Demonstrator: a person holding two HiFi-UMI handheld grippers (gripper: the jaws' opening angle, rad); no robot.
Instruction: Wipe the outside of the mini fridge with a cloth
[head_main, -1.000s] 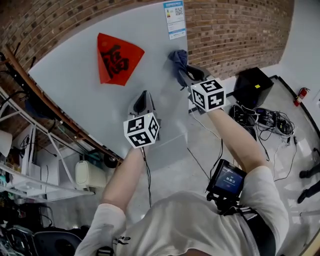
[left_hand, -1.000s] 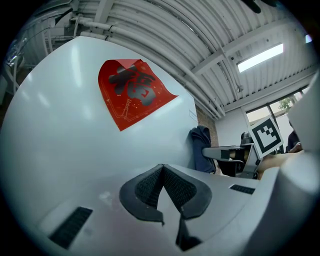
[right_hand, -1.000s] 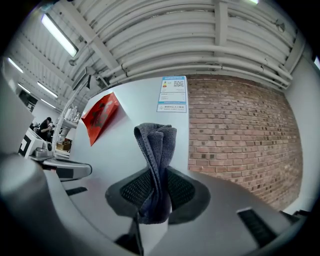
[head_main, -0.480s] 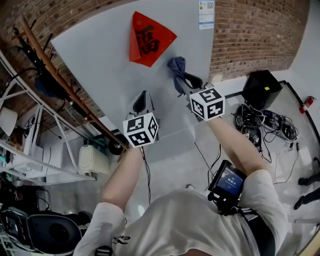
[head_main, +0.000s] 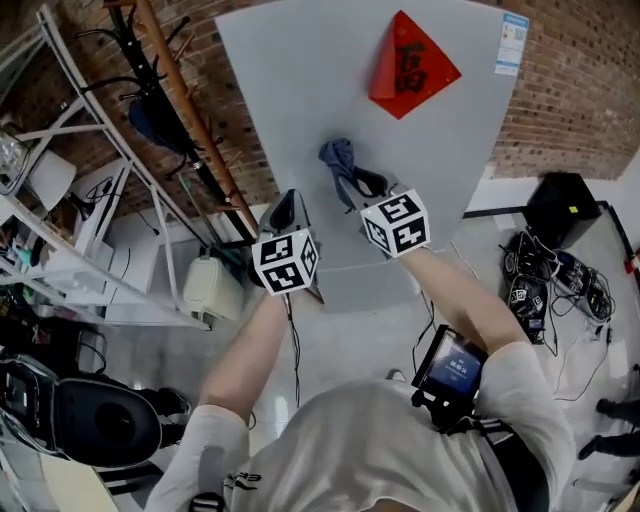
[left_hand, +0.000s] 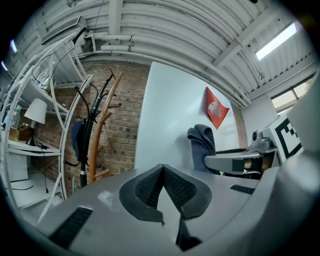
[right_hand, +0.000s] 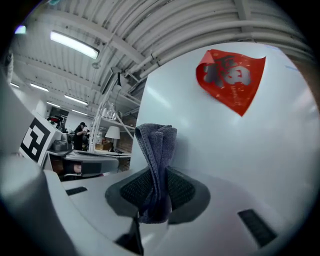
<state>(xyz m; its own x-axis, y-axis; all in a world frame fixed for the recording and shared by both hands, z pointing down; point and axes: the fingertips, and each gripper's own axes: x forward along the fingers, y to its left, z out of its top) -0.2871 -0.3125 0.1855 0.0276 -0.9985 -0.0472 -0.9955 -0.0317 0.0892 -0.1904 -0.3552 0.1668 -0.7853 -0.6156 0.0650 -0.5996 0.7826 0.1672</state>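
Gripping a bunched blue-grey microfibre cloth (right_hand: 156, 145) between jaws closed tight on its lower part, the right tool (right_hand: 156, 187) holds the cloth's free end up at the pale grey flat front panel of the mini fridge (head_main: 300, 100). In the head view the cloth sits below and left of a red diamond-shaped paper decal (head_main: 412, 65), and actual contact with the panel cannot be confirmed. The left tool (left_hand: 162, 172) is just beside the right one, near the same panel, its jaws brought together on nothing, with a wooden coat stand (head_main: 190, 130) against the brick wall (head_main: 560, 110) left of the fridge.
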